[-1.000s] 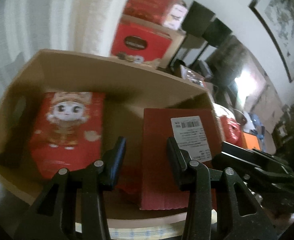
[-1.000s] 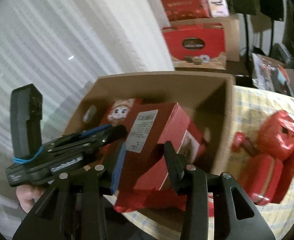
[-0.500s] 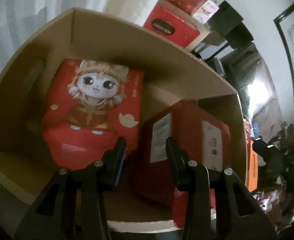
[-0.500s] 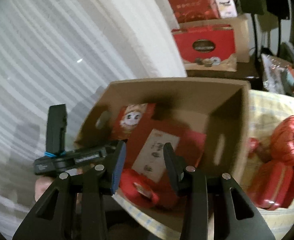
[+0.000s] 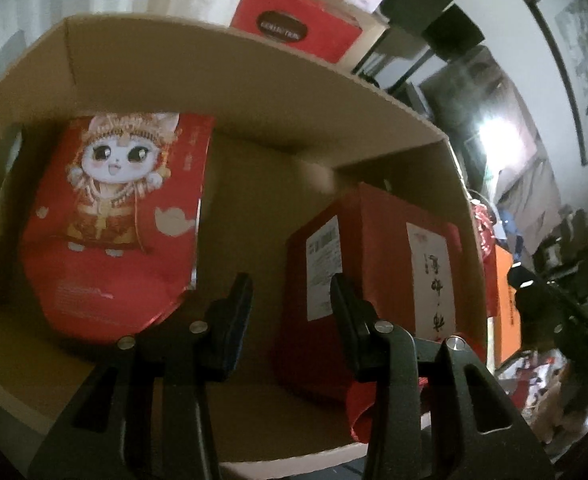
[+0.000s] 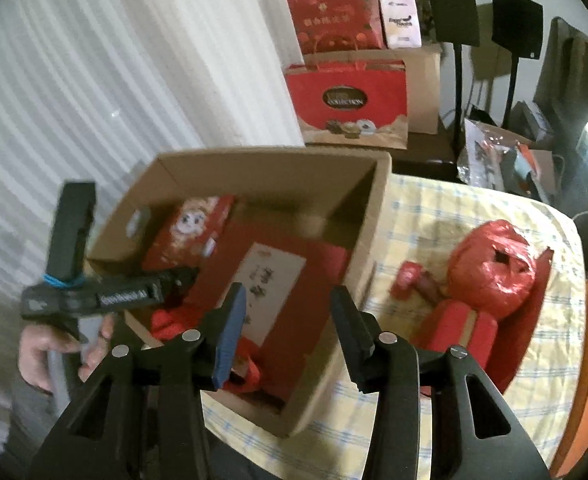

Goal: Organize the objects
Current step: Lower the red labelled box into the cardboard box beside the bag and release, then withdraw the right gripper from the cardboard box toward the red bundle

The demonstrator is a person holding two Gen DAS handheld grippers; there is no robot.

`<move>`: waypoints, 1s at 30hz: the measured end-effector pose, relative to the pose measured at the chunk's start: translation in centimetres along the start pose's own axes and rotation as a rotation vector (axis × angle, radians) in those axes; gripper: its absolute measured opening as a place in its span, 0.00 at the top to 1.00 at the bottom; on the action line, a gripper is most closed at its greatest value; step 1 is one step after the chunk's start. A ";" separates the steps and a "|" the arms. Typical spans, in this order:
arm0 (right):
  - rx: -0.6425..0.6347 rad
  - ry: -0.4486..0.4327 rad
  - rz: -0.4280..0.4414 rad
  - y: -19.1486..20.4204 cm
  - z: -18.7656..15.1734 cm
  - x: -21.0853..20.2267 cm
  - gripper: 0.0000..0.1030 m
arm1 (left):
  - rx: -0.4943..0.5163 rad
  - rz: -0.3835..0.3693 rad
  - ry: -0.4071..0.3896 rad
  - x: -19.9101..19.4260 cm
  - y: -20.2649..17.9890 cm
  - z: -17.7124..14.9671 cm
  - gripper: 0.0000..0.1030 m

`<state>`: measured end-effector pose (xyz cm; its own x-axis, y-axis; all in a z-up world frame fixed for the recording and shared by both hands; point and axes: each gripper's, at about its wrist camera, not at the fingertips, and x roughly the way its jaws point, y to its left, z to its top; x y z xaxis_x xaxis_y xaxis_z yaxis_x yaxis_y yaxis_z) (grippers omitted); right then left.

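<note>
The red rectangular gift box (image 5: 377, 280) is standing inside the brown cardboard carton (image 5: 254, 92), just beyond both spread, empty jaws; only the right wrist view is showing the red wrapped bundle (image 6: 489, 272) lying right of them on the checked surface (image 6: 421, 216).

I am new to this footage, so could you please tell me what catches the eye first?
An open cardboard box sits on a checked tablecloth. Inside, a red packet with a cartoon cat lies at its left and a red box with white labels at its right. A crumpled red bag lies outside.
</note>
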<state>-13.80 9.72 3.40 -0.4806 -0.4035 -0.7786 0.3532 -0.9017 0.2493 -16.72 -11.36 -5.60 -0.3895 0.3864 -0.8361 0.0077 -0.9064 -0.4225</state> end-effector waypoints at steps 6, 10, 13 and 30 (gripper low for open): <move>-0.011 0.032 -0.005 -0.8 -1.6 0.4 0.55 | 0.055 0.020 -0.025 -1.7 -0.7 -0.5 0.62; -0.001 0.045 -0.019 -1.4 -2.4 0.6 0.55 | 0.115 0.063 -0.052 -2.9 -1.9 -1.1 0.56; 0.005 0.042 -0.018 -1.7 -2.7 0.3 0.55 | 0.113 0.034 -0.070 -3.5 -2.3 -1.4 0.47; 0.113 -0.080 -0.124 -7.4 -2.8 -6.3 0.24 | 0.145 -0.092 -0.097 -4.3 -8.4 -1.3 0.13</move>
<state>-11.13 19.38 4.81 -0.5789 -0.2955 -0.7600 0.1973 -0.9551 0.2211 -13.96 -5.15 1.08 -0.4696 0.4565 -0.7557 -0.1621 -0.8860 -0.4345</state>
